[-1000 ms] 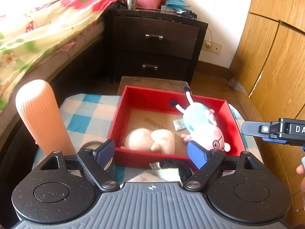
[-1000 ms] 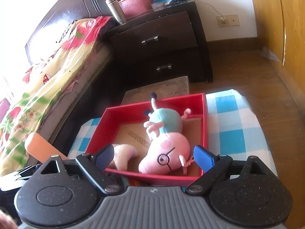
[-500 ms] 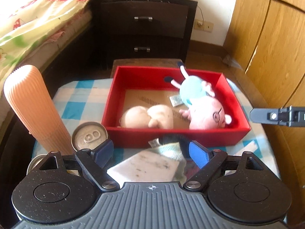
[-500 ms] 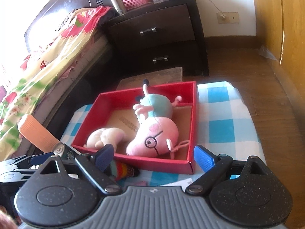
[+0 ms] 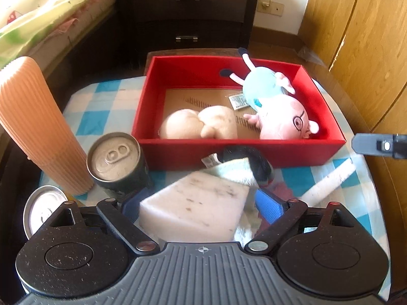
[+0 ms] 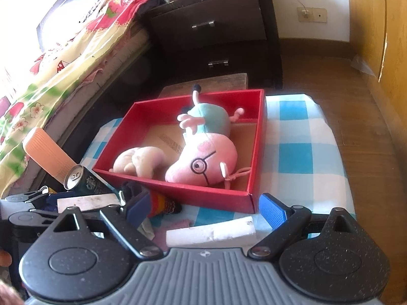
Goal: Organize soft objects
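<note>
A red box (image 5: 254, 150) (image 6: 178, 193) on the checked tablecloth holds a pink pig plush in a blue dress (image 5: 277, 106) (image 6: 206, 152) and a beige plush (image 5: 201, 124) (image 6: 137, 160). In front of the box lie a white foam block (image 5: 195, 211) (image 6: 86, 202) and a striped soft toy with a black end (image 5: 251, 162) (image 6: 160, 203). My left gripper (image 5: 201, 206) is open, its jaws either side of the foam block. My right gripper (image 6: 203, 211) is open and empty above a white foam bar (image 6: 211, 233) (image 5: 328, 183).
An orange ribbed cylinder (image 5: 38, 127) (image 6: 45, 155), a dark can (image 5: 114, 160) (image 6: 84, 180) and a second can (image 5: 43, 208) stand at the left. A bed lies left, a dark nightstand (image 5: 188, 7) behind, wooden wardrobe doors (image 5: 356, 38) right.
Both grippers drew back from the box toward the table's near edge. The foam block, striped toy, cans and foam bar came into view. The foam block now lies between my left jaws.
</note>
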